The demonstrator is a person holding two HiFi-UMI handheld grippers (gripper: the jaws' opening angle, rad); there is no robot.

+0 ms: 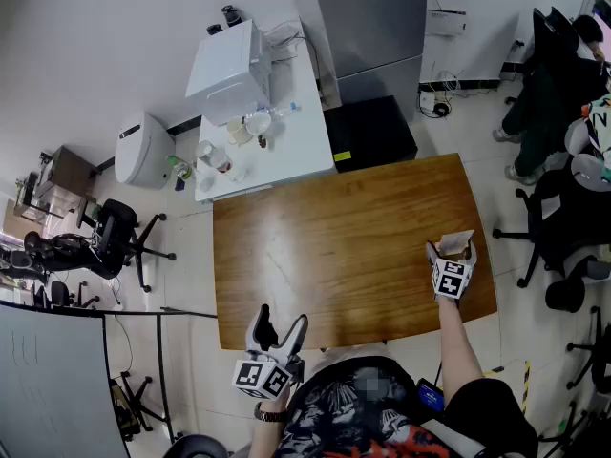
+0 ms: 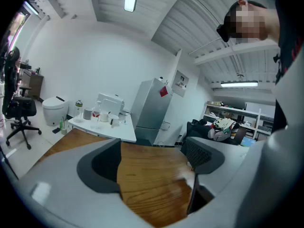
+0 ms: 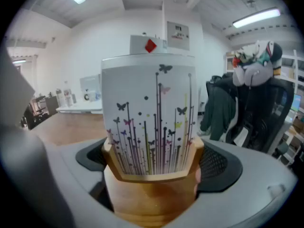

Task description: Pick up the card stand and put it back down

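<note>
A person holds two grey two-jaw grippers over a bare brown wooden table (image 1: 334,227). The right gripper (image 1: 452,252) is at the table's far right side, near the edge. Its jaws are spread wide around a light wooden block-shaped card stand (image 3: 152,194), and both pads appear to press on the wood's sides. A white card printed with butterflies and thin coloured stems (image 3: 148,118) stands upright in the slot. Whether the base is resting on the table or lifted off it cannot be told. The left gripper (image 1: 281,324) hangs off the table's near edge, jaws apart with nothing between them, well apart from the stand. The likely risks are these: the smooth wood could slip in such a wide grip, a tilt could let the tall card slide out of its slot, and setting the stand down so near the edge could let it topple to the floor.
</note>
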